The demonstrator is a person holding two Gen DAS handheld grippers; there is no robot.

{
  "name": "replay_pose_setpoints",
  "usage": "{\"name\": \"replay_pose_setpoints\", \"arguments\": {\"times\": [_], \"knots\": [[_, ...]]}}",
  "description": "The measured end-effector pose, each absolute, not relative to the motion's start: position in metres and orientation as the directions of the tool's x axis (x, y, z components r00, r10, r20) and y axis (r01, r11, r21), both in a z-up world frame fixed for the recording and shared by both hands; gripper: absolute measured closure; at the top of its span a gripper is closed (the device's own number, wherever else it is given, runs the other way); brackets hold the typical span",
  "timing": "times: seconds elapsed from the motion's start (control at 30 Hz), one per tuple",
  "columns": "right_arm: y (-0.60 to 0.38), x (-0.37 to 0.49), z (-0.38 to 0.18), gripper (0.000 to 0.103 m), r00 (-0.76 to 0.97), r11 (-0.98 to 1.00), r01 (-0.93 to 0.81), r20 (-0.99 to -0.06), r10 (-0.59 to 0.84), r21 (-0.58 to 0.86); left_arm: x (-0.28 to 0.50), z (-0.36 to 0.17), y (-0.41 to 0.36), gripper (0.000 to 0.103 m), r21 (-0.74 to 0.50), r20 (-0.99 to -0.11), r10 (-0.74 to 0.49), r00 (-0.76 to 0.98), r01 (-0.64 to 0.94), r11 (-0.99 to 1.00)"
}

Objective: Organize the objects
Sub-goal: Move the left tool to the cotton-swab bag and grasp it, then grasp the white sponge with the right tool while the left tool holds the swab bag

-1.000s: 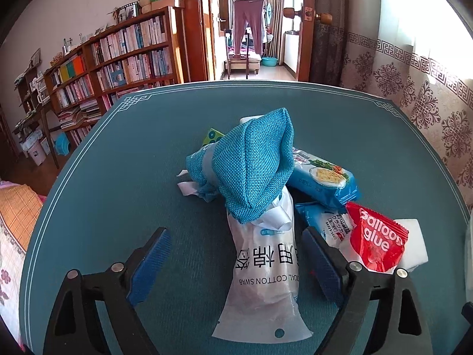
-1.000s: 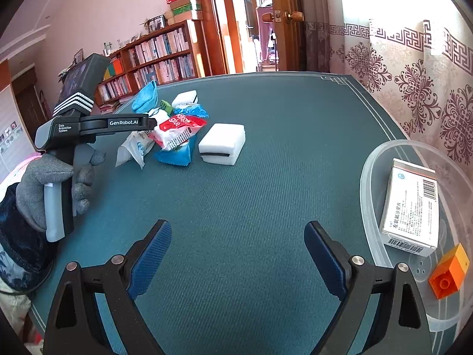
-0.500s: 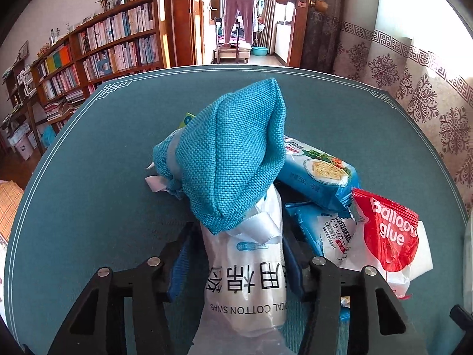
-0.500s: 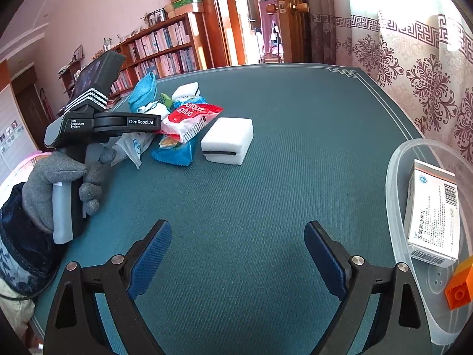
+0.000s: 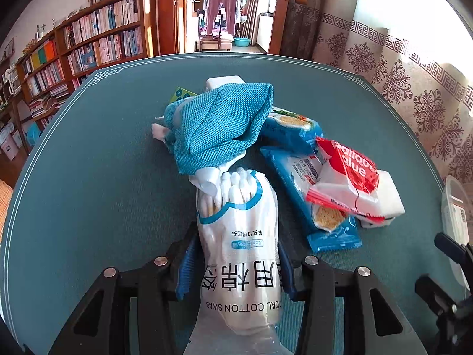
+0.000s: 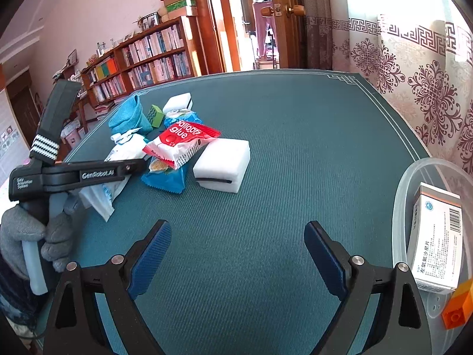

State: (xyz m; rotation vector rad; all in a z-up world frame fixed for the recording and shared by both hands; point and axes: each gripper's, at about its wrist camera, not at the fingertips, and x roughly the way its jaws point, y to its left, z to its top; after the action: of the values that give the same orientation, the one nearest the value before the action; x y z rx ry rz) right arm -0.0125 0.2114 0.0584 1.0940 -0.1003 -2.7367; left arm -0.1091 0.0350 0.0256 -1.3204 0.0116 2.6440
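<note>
One wide teal table (image 6: 295, 136) carries everything. At its right edge a clear tub (image 6: 397, 195) holds a white medicine box (image 6: 437, 236) and an orange block (image 6: 458, 307). Further left lies a loose heap: a white sponge (image 6: 221, 164), a blue knitted cloth (image 5: 218, 124), blue snack packets (image 5: 313, 195), a red balloon-glue sachet (image 5: 348, 171). The left gripper (image 5: 236, 269) has just been closing and pinches the cotton swab bag (image 5: 239, 236) at the heap's near edge. The right gripper (image 6: 236, 254) hangs wide over bare cloth, holding nothing.

I see bright daylight flooding through the curtains (image 6: 399, 68), overexposing the upper right; the frames are sharp, with fisheye bending and dark vignetted corners.
</note>
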Motion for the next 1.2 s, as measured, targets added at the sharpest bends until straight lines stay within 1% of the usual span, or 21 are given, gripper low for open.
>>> {"name": "replay_pose_setpoints", "arguments": {"times": [0.33, 0.5, 0.77, 0.97, 1.03, 1.07, 1.1, 1.2], "knots": [[0.209, -0.034, 0.061, 0.011, -0.714, -0.978, 0.14, -0.669, -0.206, 0.152, -0.059, 0.023, 0.027, 0.053, -0.085, -0.795, 0.199, -0.573, -0.219, -0.972], [0.203, -0.047, 0.059, 0.011, -0.715, -0.982, 0.127, -0.674, -0.187, 0.138, -0.044, 0.022, 0.023, 0.053, -0.094, -0.794, 0.208, -0.571, -0.222, -0.97], [0.19, -0.072, 0.059, 0.012, -0.722, -0.985, 0.125, -0.671, -0.17, 0.116, -0.036, 0.019, 0.027, 0.053, -0.051, -0.779, 0.183, -0.6, -0.23, -0.972], [0.18, -0.088, 0.054, 0.02, -0.716, -0.988, 0.124, -0.68, -0.156, 0.095, -0.036, 0.018, 0.025, 0.052, -0.065, -0.771, 0.194, -0.607, -0.228, -0.971], [0.178, -0.092, 0.051, 0.025, -0.705, -0.989, 0.122, -0.693, -0.149, 0.088, -0.035, 0.017, 0.026, 0.051, -0.06, -0.768, 0.192, -0.611, -0.23, -0.971], [0.178, -0.094, 0.049, 0.03, -0.695, -0.989, 0.119, -0.704, -0.147, 0.088, -0.035, 0.017, 0.026, 0.05, -0.059, -0.767, 0.192, -0.613, -0.231, -0.971], [0.178, -0.096, 0.048, 0.034, -0.689, -0.989, 0.116, -0.71, -0.147, 0.092, -0.035, 0.017, 0.026, 0.049, -0.062, -0.765, 0.195, -0.613, -0.233, -0.971], [0.18, -0.095, 0.048, 0.038, -0.688, -0.987, 0.124, -0.708, -0.16, 0.103, -0.036, 0.017, 0.026, 0.046, -0.07, -0.762, 0.205, -0.614, -0.236, -0.969]]}}
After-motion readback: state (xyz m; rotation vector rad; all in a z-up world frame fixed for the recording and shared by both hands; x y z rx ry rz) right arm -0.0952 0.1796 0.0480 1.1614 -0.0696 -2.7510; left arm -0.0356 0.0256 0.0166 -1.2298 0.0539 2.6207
